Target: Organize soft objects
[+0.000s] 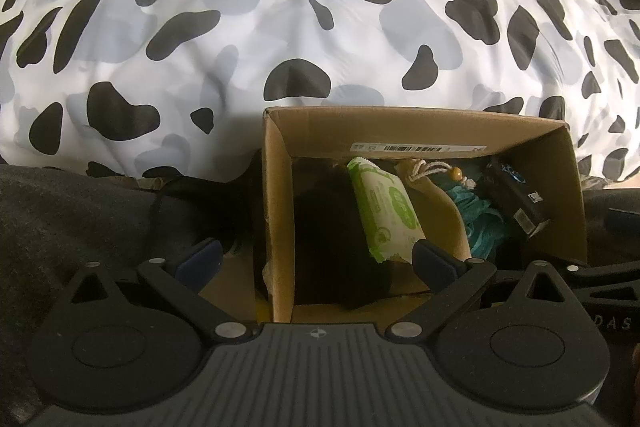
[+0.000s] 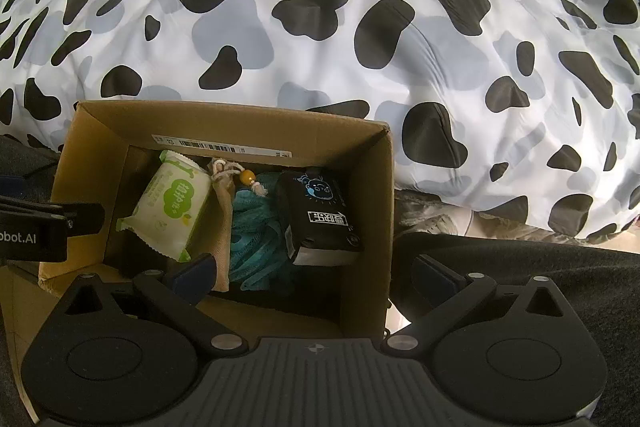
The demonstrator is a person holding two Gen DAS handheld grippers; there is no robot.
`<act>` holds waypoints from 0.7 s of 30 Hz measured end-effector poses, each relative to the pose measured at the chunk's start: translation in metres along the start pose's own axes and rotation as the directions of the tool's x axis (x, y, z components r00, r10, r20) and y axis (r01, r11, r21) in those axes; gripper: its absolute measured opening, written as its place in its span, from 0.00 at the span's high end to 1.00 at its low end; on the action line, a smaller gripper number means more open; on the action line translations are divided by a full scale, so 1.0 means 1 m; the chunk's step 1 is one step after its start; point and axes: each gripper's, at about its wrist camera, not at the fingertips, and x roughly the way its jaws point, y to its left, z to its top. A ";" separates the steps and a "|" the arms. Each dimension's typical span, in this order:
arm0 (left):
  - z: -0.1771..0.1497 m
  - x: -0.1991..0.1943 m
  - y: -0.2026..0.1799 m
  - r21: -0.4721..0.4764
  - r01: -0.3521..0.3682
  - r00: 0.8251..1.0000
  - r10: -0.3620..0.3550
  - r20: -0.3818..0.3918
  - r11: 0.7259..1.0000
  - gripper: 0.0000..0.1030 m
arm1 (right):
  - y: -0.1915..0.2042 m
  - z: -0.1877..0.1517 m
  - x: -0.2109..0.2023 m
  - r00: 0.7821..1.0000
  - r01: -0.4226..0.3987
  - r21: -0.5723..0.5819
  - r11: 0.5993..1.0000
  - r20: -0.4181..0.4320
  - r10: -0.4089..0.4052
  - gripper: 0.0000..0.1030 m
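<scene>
An open cardboard box (image 1: 276, 195) (image 2: 368, 211) holds a green-and-white wipes pack (image 1: 384, 207) (image 2: 172, 207), a tan drawstring pouch (image 1: 436, 199) (image 2: 224, 211), a teal mesh sponge (image 1: 484, 223) (image 2: 256, 239) and a black packet (image 1: 516, 195) (image 2: 320, 215). A dark fuzzy thing (image 1: 332, 247) fills the box's left part in the left wrist view. My left gripper (image 1: 316, 259) is open and straddles the box's left wall. My right gripper (image 2: 312, 273) is open and straddles the box's right wall. Both are empty.
A cow-print duvet (image 1: 320, 7) (image 2: 360, 27) rises behind the box. Dark grey fabric (image 1: 72, 211) (image 2: 540, 267) lies on either side of the box. The left gripper's body (image 2: 36, 227) shows at the left edge of the right wrist view.
</scene>
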 end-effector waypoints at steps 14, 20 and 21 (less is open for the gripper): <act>-0.001 -0.003 -0.001 0.007 0.019 1.000 -0.019 0.019 1.000 0.00 | 0.002 0.001 0.000 1.000 0.002 -0.004 1.000 0.003 -0.002 0.00; 0.000 -0.002 -0.006 0.037 -0.004 1.000 0.003 0.013 0.999 0.00 | 0.002 0.002 -0.001 1.000 0.001 -0.005 1.000 0.005 -0.001 0.00; 0.000 -0.002 -0.007 0.041 -0.006 1.000 0.005 0.013 0.999 0.00 | 0.002 0.002 -0.001 1.000 0.001 -0.005 1.000 0.004 -0.001 0.00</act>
